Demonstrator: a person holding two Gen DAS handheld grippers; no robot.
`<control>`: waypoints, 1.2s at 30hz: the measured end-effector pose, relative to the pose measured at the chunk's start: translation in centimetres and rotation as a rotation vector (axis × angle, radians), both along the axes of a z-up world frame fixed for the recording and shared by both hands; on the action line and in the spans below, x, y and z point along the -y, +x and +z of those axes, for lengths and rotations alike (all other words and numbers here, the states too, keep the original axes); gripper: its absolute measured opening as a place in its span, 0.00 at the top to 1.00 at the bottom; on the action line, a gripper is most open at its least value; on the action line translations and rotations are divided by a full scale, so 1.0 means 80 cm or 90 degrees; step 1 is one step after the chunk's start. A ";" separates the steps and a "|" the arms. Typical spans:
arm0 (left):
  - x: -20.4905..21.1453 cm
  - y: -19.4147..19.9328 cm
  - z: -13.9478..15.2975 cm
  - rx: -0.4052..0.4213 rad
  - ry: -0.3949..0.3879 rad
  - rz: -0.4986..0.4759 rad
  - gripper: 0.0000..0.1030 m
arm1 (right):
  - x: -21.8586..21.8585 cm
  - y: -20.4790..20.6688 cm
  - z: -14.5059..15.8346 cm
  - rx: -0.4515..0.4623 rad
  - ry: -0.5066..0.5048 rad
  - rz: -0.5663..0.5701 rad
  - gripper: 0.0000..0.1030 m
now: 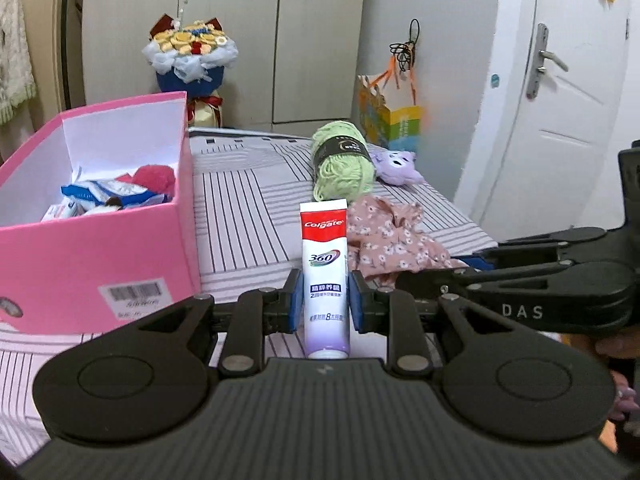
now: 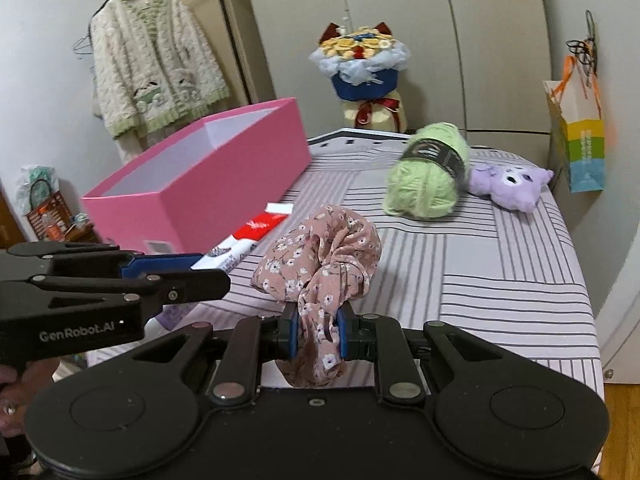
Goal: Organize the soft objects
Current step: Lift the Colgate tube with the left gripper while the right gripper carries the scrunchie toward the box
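We see the left claw [image 1: 325,301] squeezing a toothpaste tube [image 1: 325,280] — it points toward the green yarn ball [image 1: 343,159]. The right claw [image 2: 319,336] pinches a pink flowery cloth [image 2: 320,256], bunched up over the striped bed [image 2: 480,280]. The pink box [image 1: 92,264] sits on the left with packets inside. A purple plush toy [image 2: 510,186] lies touching the yarn.

My left wrist camera looks low along my jaws across the bed [image 1: 248,208], close in. My right one faces likewise from further right. Both share the pink box [image 1: 100,264] [image 2: 208,184], green yarn [image 1: 342,160] [image 2: 426,172] and wardrobe [image 1: 224,32] [image 2: 400,8].
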State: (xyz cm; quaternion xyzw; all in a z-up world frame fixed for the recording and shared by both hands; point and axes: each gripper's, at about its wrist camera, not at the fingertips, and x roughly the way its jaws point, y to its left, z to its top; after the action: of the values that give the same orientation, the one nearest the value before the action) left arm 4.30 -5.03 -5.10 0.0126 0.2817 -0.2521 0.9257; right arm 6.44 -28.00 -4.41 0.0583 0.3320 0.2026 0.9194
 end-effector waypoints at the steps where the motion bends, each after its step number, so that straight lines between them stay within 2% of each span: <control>1: -0.005 -0.003 0.004 -0.003 -0.002 -0.004 0.78 | -0.002 -0.004 0.005 0.001 0.000 0.008 0.79; 9: -0.056 -0.026 0.048 -0.004 -0.016 -0.016 0.78 | -0.026 -0.019 0.047 0.006 -0.011 0.072 0.79; 13: -0.074 -0.035 0.068 0.022 0.000 0.006 0.78 | -0.036 -0.022 0.065 0.008 0.017 0.093 0.79; 19: -0.098 -0.033 0.087 0.026 -0.013 0.025 0.78 | -0.064 -0.020 0.090 0.036 0.035 0.120 0.79; 23: -0.111 -0.029 0.104 0.052 -0.016 0.041 0.78 | -0.090 -0.007 0.108 0.069 0.039 0.138 0.79; 32: -0.140 0.032 0.131 0.092 -0.020 0.092 0.78 | -0.144 0.060 0.133 0.127 0.045 0.174 0.78; 36: -0.153 0.082 0.126 0.075 -0.030 0.112 0.78 | -0.159 0.111 0.127 0.101 0.084 0.205 0.77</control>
State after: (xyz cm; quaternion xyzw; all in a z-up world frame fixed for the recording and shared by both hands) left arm 10.89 7.24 5.00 -0.0190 0.2205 -0.1753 0.9593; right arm 15.31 -15.30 5.76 0.0484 0.2493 0.3721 0.8928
